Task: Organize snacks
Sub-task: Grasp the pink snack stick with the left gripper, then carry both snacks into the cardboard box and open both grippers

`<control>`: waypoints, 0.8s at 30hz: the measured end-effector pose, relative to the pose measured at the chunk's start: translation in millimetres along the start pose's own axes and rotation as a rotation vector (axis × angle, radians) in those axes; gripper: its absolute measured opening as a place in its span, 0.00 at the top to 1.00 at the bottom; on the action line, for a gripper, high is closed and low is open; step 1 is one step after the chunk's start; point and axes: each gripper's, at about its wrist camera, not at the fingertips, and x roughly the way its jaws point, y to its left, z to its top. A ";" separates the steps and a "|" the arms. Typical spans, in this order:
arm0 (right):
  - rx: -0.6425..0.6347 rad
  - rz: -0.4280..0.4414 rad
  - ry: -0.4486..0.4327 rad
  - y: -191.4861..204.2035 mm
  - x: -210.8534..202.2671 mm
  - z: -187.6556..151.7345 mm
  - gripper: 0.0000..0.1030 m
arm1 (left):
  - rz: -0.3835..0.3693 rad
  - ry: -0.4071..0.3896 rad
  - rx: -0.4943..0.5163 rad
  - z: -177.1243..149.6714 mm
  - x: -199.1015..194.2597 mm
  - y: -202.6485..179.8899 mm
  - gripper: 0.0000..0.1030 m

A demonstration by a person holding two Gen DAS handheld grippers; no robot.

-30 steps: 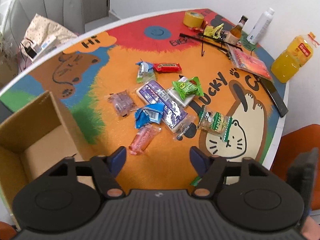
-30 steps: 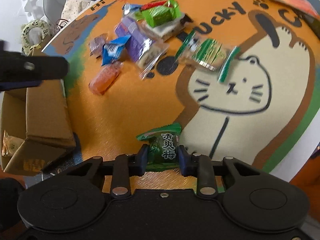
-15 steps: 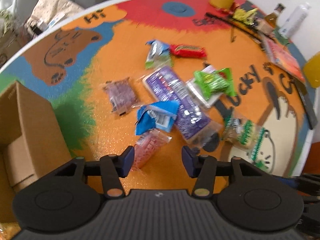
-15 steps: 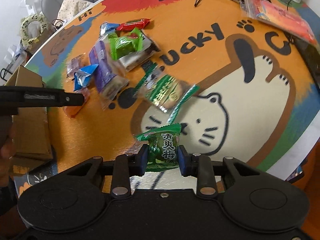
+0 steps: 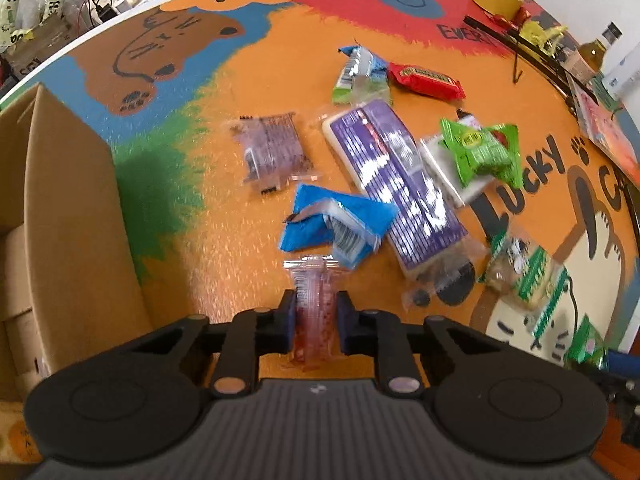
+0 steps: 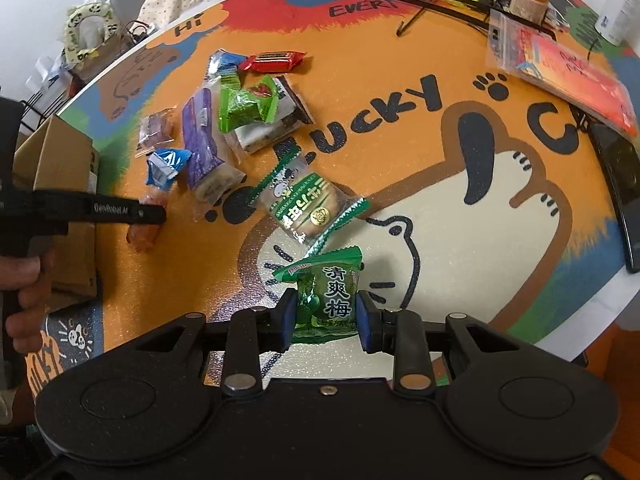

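Two packets are in hand: the left gripper (image 5: pixel 316 316) pinches a pink clear-wrapped snack (image 5: pixel 314 312) low over the table (image 5: pixel 224 240), just beside the cardboard box (image 5: pixel 60 200), and the right gripper (image 6: pixel 326 318) squeezes a green plum packet (image 6: pixel 330 296). Both wrappers look slick, so I judge either could slide out on the way to the box; the pink one also sits near the blue packet (image 5: pixel 336 220) and might drag it. Seven snacks lie loose: blue, dark clear-wrapped, long purple, bright green, white, red bar, green-striped biscuit (image 6: pixel 308 210), plus one blue-green pouch.
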 end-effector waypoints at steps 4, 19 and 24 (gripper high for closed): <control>-0.018 0.017 -0.020 7.1 -4.0 3.8 0.72 | -0.028 -0.003 -0.025 -11.0 -8.5 1.7 0.83; 0.016 0.035 -0.123 46.9 -31.6 8.9 0.72 | -0.101 -0.102 -0.021 -26.0 -76.4 14.1 0.83; 0.019 0.044 -0.154 71.7 -43.3 3.3 0.72 | -0.119 -0.139 -0.027 -32.0 -104.0 33.6 0.83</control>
